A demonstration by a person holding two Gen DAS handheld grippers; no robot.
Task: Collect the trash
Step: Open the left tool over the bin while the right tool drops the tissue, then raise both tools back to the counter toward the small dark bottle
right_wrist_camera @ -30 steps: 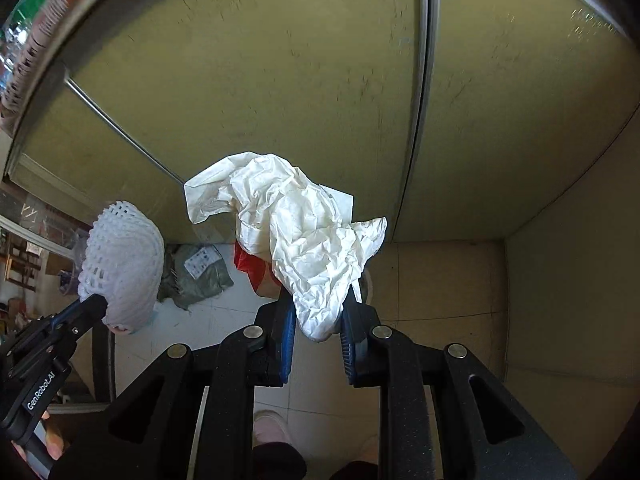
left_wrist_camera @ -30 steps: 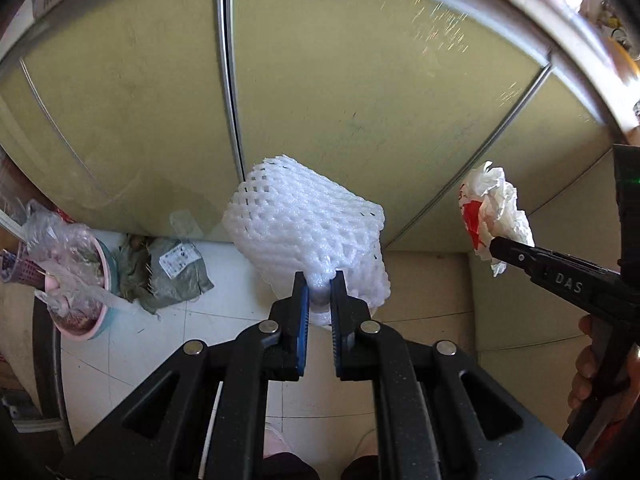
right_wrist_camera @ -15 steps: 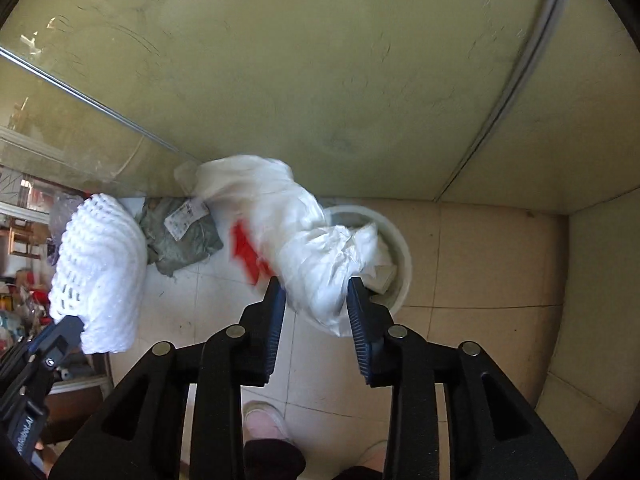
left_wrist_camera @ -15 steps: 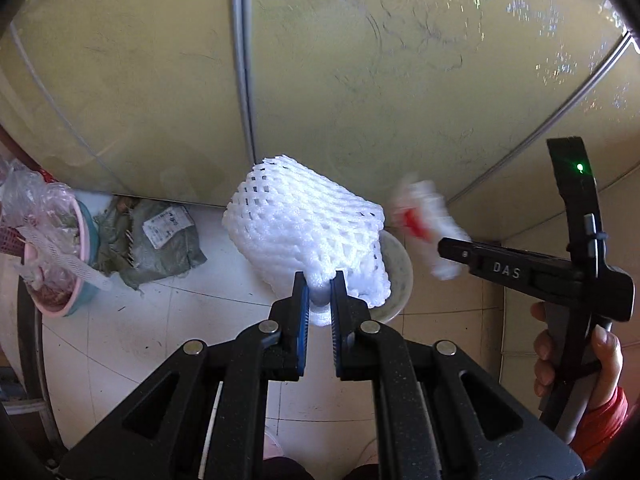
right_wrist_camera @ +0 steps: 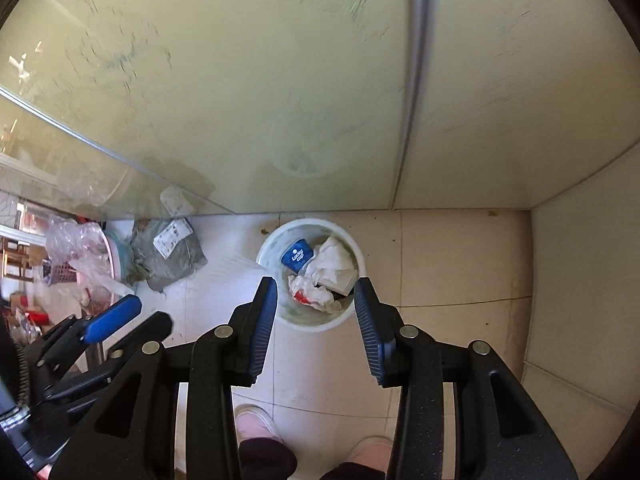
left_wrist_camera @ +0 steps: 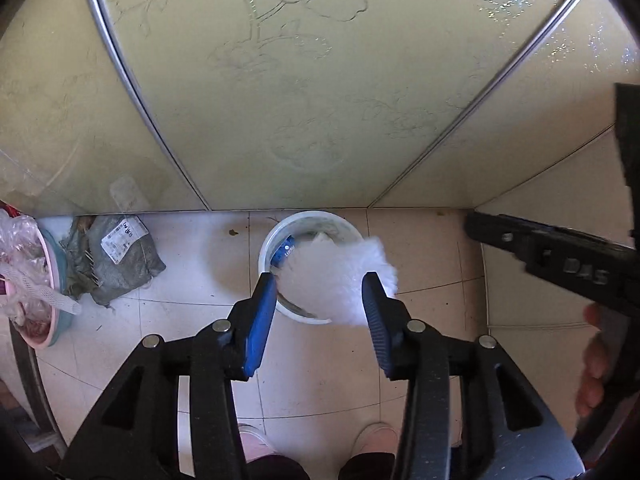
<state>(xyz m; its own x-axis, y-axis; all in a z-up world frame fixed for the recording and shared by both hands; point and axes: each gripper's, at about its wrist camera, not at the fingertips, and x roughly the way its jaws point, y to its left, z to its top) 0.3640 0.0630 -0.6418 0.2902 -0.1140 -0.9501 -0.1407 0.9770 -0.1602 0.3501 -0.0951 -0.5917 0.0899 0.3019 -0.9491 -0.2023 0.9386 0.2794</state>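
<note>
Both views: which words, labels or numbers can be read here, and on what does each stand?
"DAS": on the right tool, blurred.
Label on the grey bag: print too small to read.
Blue pack in the bin: white marking, unreadable.

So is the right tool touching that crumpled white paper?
Apart. The right wrist view shows the right tool, jaws just opened wider and nothing between them, above the crumpled white paper lying inside the white bin on the floor.

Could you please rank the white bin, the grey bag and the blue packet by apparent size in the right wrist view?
1. white bin
2. grey bag, slightly smaller than the bin
3. blue packet, inside the bin
</note>
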